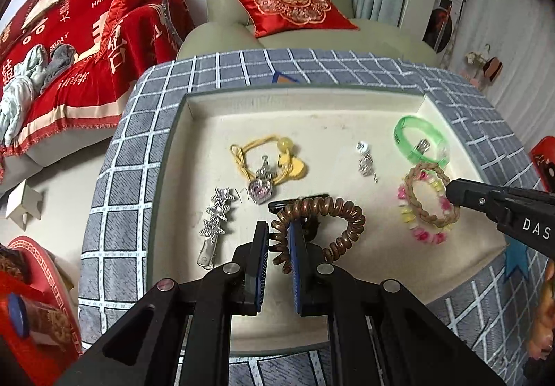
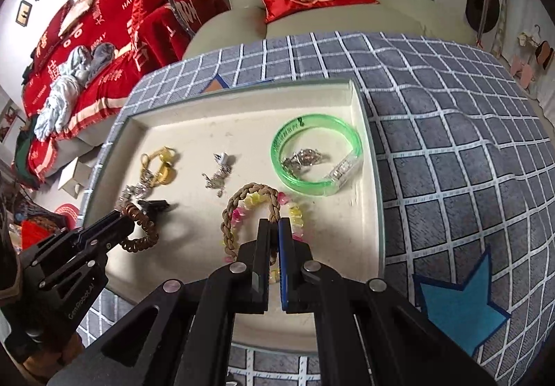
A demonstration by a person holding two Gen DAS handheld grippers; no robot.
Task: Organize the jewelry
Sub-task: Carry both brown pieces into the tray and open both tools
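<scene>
Nearest the left wrist camera, the left tongs (image 1: 279,240) were pinching the brown spiral hair tie (image 1: 333,212) at its left end, one coil caught between the blue pads, the rest of the loop lying on the cream tray (image 1: 312,115). In the right wrist view the right tongs (image 2: 274,230) were pressed together on the braided tan bracelet (image 2: 242,202), which lay over a pink and yellow bead bracelet (image 2: 295,216); whether the beads were also caught could not be told.

Just beyond the spiral tie sat a black clip (image 1: 301,200), touching it, with a star hair clip (image 1: 215,212) to the left and a heart pendant (image 1: 262,191) near a yellow hair tie (image 1: 267,157). Farther back lay a small silver charm (image 1: 366,160) and a green bangle (image 2: 315,157) ringing another silver piece (image 2: 305,157).

The risks were likely these: the springy coil could stretch and snap out of the narrow grip, or drag the black clip along; lifting the braid could pull the bead bracelet with it if the two were tangled.
</scene>
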